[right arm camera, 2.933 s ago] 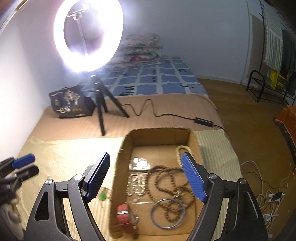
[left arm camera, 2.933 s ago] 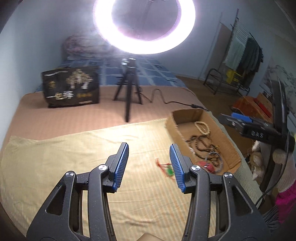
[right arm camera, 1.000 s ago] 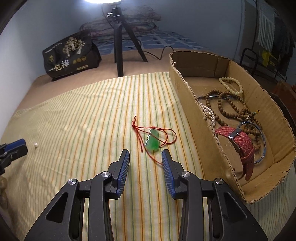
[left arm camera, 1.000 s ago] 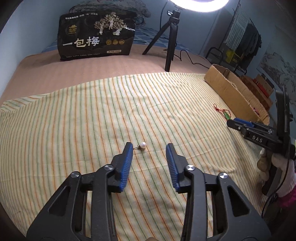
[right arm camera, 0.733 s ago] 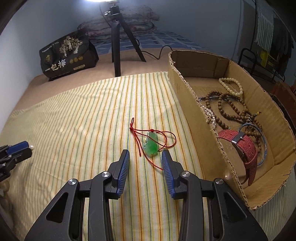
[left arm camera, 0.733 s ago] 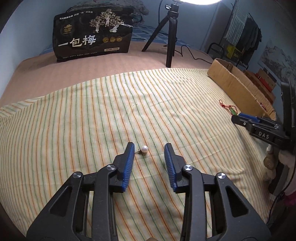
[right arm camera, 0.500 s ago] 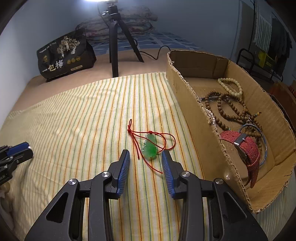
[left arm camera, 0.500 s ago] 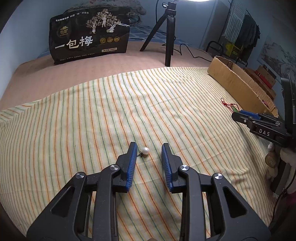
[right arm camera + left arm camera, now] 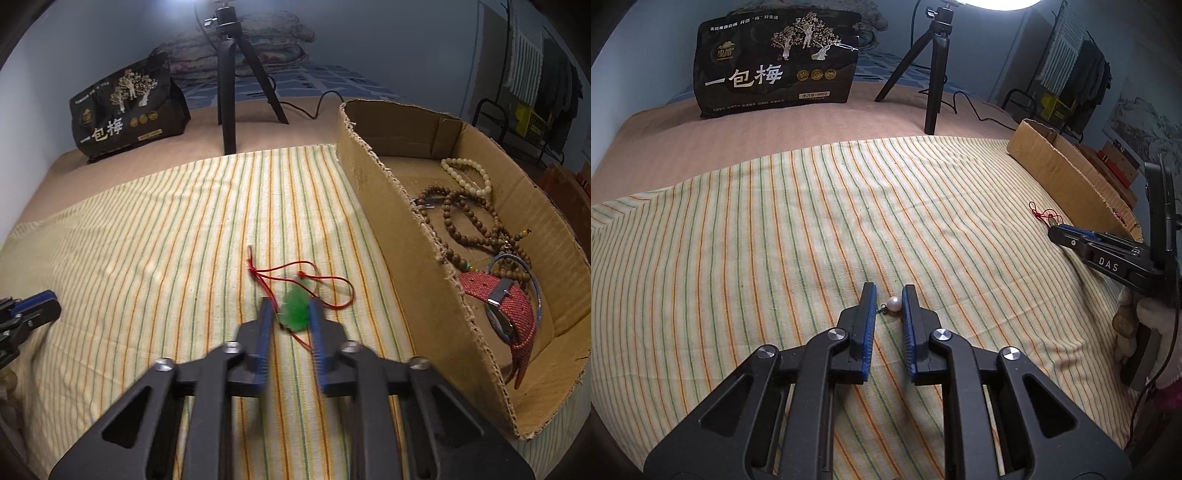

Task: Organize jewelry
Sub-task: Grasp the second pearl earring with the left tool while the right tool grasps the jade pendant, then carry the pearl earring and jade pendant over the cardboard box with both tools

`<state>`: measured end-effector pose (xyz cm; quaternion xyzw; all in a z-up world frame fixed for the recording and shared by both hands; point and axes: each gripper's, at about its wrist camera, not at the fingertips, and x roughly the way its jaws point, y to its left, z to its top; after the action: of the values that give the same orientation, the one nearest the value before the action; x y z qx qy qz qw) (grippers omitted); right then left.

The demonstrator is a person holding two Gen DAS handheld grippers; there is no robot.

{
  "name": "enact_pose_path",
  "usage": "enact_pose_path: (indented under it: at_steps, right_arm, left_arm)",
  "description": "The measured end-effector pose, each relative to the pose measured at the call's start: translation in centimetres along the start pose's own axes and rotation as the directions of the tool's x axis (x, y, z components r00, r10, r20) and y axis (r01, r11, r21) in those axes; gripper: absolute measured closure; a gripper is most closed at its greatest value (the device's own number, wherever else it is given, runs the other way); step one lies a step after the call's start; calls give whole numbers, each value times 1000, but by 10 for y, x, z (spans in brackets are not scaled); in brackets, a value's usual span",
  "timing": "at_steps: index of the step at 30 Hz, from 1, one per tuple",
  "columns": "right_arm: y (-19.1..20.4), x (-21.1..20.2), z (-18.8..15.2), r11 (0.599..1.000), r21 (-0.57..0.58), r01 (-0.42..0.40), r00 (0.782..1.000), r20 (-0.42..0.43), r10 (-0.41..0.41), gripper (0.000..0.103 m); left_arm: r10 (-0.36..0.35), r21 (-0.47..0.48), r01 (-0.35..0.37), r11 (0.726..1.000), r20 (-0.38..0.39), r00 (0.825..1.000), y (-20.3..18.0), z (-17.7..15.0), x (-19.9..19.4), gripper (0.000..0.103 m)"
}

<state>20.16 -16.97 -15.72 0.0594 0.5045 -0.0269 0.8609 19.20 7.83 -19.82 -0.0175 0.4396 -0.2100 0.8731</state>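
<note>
A small pearl earring [image 9: 894,305] lies on the striped cloth [image 9: 775,240]. My left gripper [image 9: 888,295] is low over it, its jaws narrowly open around the pearl, the right pad touching it or nearly so. A green jade pendant [image 9: 294,309] on a red cord [image 9: 314,275] lies on the cloth beside the cardboard box [image 9: 391,236]. My right gripper [image 9: 290,308] is down on the pendant, its jaws close on either side of the stone. The right gripper also shows in the left wrist view [image 9: 1071,236].
The box holds bead strands [image 9: 469,221], a pale bead bracelet [image 9: 467,173], a bangle [image 9: 532,280] and a red watch [image 9: 506,306]. A black snack bag [image 9: 777,66] and a tripod [image 9: 932,70] stand at the back on the brown bedcover.
Both grippers came down from high over the bed and closed in: the left jaws narrowed around the pearl, the right jaws moved forward and narrowed around the green pendant.
</note>
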Motion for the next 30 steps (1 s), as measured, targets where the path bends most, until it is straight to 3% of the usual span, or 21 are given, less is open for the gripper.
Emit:
enact_pose_path:
  at_steps: [15,30]
  right_arm:
    - [3,-15,-4,996,-35,-87,996,14,88,88]
    - [-15,-78,10,980,-90,-179,980,72,186,88]
  left_arm:
    - [49,0,-49,999,-1,999,-7,-1,-28,95]
    - [85,-8,-84,996,58,995,-37,28,-82,95]
